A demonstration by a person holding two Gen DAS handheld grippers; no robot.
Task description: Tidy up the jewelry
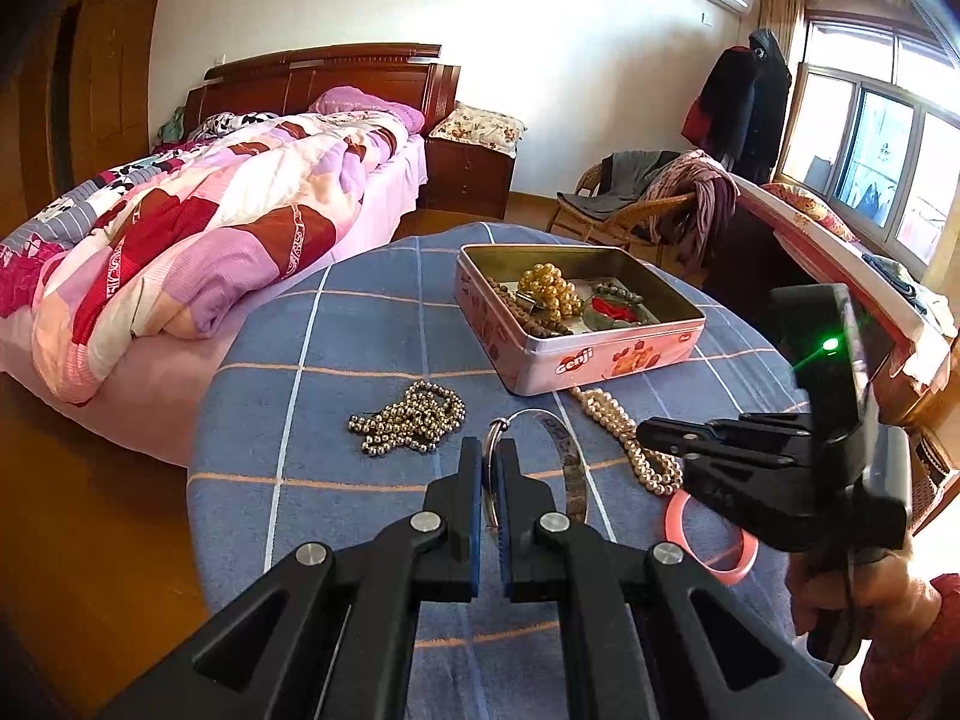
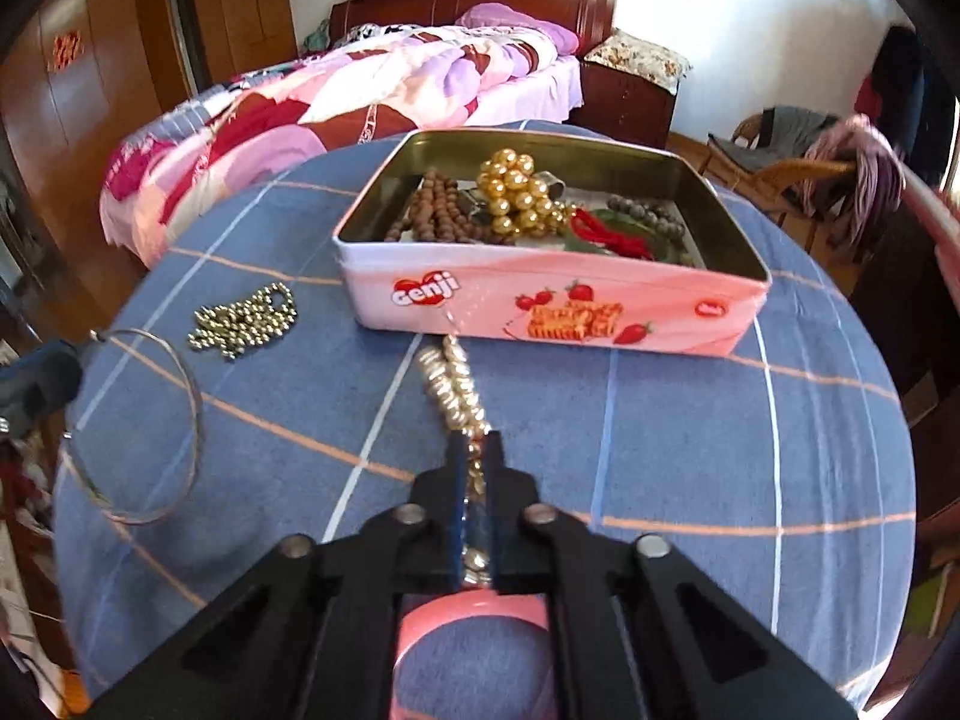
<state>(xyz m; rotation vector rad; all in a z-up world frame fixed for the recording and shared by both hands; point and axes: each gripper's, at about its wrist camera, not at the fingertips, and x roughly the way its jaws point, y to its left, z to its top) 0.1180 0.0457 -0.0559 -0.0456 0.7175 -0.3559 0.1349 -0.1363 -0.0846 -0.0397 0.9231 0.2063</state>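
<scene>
- The right gripper is clamped on the pearl strand lying on the table, just short of the tin.
- The left gripper pinches the wire hoop (lifted, I judge).
- Next: carry both up and over the pink tin's near wall.
</scene>
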